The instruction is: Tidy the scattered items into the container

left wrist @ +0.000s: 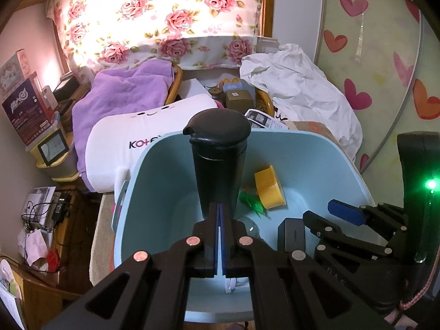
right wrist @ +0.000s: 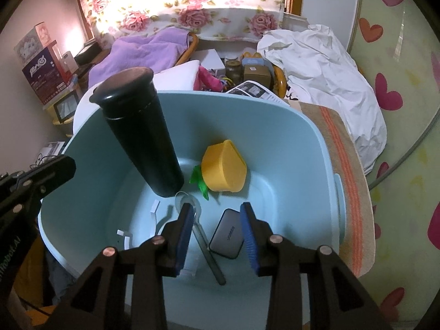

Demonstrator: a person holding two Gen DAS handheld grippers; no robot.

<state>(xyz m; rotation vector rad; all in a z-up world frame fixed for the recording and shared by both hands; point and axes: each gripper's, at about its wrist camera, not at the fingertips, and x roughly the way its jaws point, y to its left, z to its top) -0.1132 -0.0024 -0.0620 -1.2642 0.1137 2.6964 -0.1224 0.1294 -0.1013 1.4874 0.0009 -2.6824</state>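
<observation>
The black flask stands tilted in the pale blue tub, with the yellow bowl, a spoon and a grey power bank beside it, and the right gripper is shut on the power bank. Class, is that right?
Not quite. The right gripper is open, its fingers apart above the spoon and power bank, as the right wrist view shows. The black flask does stand tilted in the tub near the yellow bowl.
</observation>
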